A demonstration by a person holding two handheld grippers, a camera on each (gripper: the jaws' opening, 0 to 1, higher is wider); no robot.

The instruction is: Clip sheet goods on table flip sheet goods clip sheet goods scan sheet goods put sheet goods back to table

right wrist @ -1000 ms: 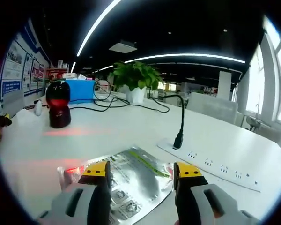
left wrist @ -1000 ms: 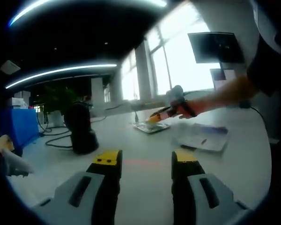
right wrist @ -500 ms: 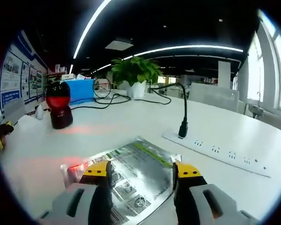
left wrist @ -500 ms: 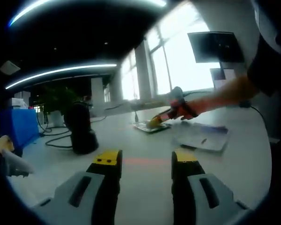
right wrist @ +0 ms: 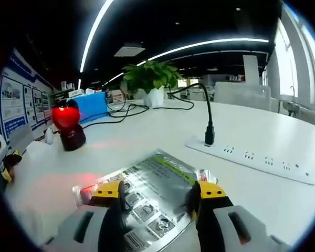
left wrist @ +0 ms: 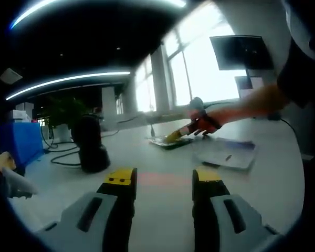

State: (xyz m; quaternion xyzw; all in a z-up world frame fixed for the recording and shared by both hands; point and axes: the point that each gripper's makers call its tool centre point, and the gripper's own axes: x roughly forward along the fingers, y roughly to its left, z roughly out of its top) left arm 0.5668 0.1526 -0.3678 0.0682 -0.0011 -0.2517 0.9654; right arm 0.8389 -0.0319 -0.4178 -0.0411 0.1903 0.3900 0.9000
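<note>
The white surface [right wrist: 147, 131] runs wide under both views, carrying a white power strip [right wrist: 254, 160] with a black cable plugged into it, a black scanner with a red glowing face [right wrist: 67, 126], a potted plant [right wrist: 149, 84] and a blue box [right wrist: 92, 105] further back. In the left gripper view the same scanner stands as a dark shape [left wrist: 90, 144] well ahead of the left claw [left wrist: 163, 178], whose jaws stand wide apart over bare surface, holding nothing.

The task's thing, a silvery printed foil pouch [right wrist: 147, 189], lies flat on the surface directly between the jaws of the right claw [right wrist: 160, 191]. Those jaws stand wide, one on each side of the pouch; whether the tips touch it I cannot tell. In the left gripper view the right claw [left wrist: 178, 135] shows far off, reaching down to the pouch [left wrist: 165, 142], beside a pale sheet of paper [left wrist: 226, 153].

The main risk, as I judge it, is the pouch lying flat: closing the jaws across its width may only buckle the foil or skate it along the smooth surface instead of pinching an edge. A thin, slick pouch may also slip from a shallow bite when lifted or flipped. The power strip and its cable lie near on the right, so a sideways push could slide the pouch against them. A creased or curled pouch could also spoil the scan, judging by the barcode printed on it.
</note>
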